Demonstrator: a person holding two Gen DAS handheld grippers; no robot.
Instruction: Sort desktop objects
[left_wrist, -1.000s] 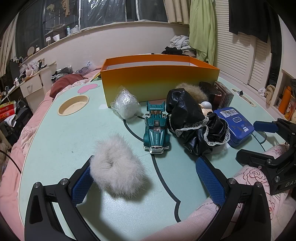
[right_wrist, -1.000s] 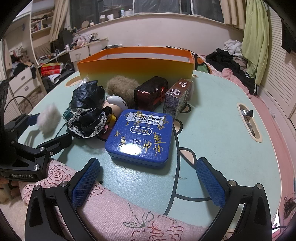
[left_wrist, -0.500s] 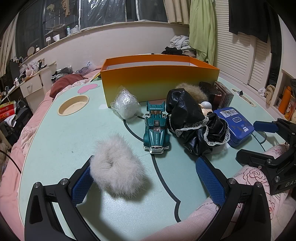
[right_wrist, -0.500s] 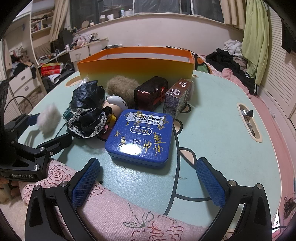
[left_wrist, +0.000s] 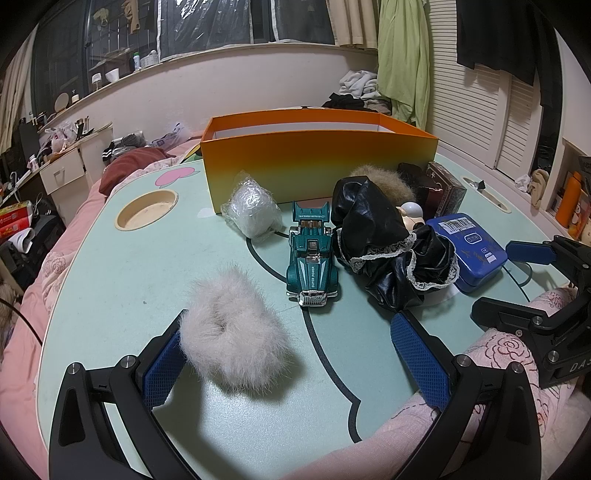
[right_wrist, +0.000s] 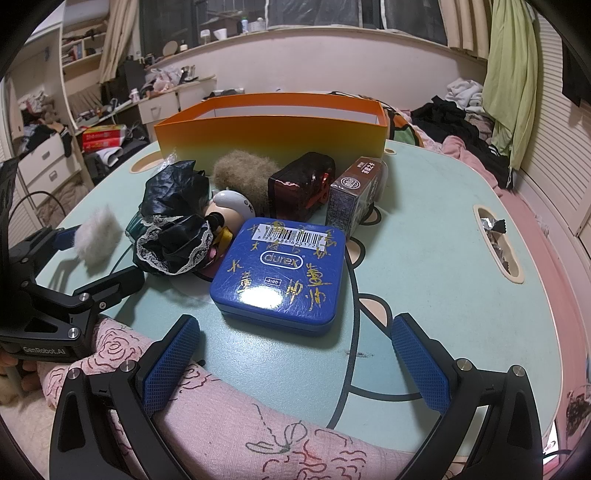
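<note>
Fluffy white scrunchie (left_wrist: 232, 328) sits on table just ahead of our left gripper (left_wrist: 295, 358), touching its 9 o'clock pad; jaws spread wide, holding nothing. We centre, close softly, then lift toward orange box (left_wrist: 317, 162) at 12 o'clock. Right gripper (right_wrist: 295, 358) open, empty, blue tin (right_wrist: 280, 273) just ahead.

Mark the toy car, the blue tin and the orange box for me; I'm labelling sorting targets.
teal toy car (left_wrist: 312, 260), left wrist view, on its hood.
blue tin (right_wrist: 281, 273), right wrist view, middle of its lid.
orange box (left_wrist: 317, 168), left wrist view, on its front wall.
</note>
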